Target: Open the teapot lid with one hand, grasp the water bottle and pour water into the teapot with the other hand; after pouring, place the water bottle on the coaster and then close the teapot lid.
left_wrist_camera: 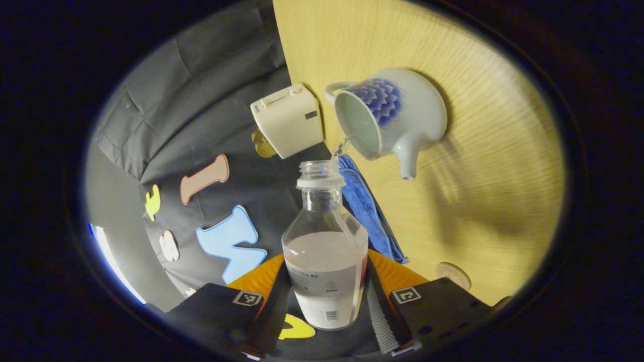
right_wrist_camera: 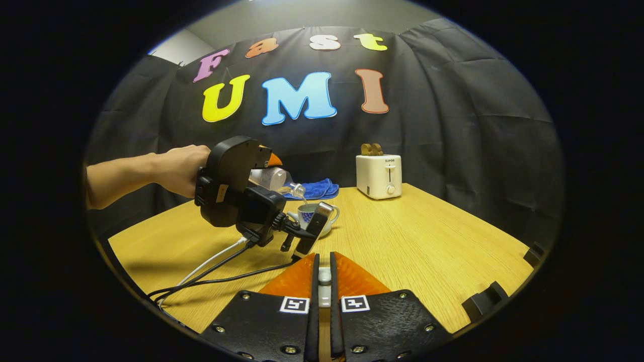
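On pale wooden table (right_wrist_camera: 427,241): cream boxy toaster (right_wrist_camera: 379,176), folded blue cloth (right_wrist_camera: 314,189), white blue-patterned ceramic teapot (left_wrist_camera: 390,113) lidless, round coaster (left_wrist_camera: 453,274) near edge. Above teapot: clear plastic water bottle (left_wrist_camera: 326,251) tipped, thin stream entering opening, clamped between left gripper (left_wrist_camera: 327,301) fingers. Small pale lid knob pinched in closed right gripper (right_wrist_camera: 325,281).

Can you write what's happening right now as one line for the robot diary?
step: pouring | left tool: holds water bottle, tipped | water entering teapot | right tool: holds lid

toaster (right_wrist_camera: 378,176), blue cloth (right_wrist_camera: 315,189), wooden table (right_wrist_camera: 427,241)
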`<state>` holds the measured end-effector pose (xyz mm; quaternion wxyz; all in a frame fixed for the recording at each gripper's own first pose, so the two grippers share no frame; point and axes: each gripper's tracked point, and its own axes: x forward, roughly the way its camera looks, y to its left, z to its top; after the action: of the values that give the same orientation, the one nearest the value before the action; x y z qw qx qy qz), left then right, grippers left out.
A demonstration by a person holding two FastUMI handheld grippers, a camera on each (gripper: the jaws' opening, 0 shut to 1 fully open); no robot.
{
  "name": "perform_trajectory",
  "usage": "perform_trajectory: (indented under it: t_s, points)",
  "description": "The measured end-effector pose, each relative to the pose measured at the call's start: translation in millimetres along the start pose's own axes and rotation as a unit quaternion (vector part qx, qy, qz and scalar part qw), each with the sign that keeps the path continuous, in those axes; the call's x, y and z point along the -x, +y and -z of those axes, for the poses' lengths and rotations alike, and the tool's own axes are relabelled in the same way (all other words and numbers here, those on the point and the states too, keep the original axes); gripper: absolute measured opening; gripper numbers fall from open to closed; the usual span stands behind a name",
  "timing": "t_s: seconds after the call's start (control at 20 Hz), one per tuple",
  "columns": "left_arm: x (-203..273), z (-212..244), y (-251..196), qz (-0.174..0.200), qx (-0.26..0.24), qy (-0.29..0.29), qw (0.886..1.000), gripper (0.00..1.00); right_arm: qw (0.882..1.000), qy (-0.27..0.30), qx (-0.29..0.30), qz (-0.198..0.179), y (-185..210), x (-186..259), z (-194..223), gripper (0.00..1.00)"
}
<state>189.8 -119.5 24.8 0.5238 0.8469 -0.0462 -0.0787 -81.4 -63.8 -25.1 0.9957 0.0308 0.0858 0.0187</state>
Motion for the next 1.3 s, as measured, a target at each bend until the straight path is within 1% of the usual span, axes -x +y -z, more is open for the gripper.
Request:
perform_trajectory:
  t_s: [0.5,0.7,0.95,1.1,1.3]
  points:
    - [0,-3,3,0.002,-0.014,-0.003,1.000,0.85,1.000,0.001,0.000,-0.001,-2,0,-1,0.09]
    - [0,-3,5,0.001,-0.012,-0.004,1.000,0.85,1.000,0.000,0.002,-0.001,-1,0,-1,0.09]
    - [1,-7,2,0.003,0.004,-0.012,1.000,0.85,1.000,0.000,0.001,0.001,-2,2,-2,0.09]
    - [-1,-8,-5,0.012,0.007,-0.013,1.000,0.85,1.000,0.000,0.002,0.003,-2,3,-1,0.09]
    - [-2,-17,-9,0.013,0.037,-0.031,0.999,0.85,1.000,-0.002,0.010,0.011,-5,3,-1,0.09]
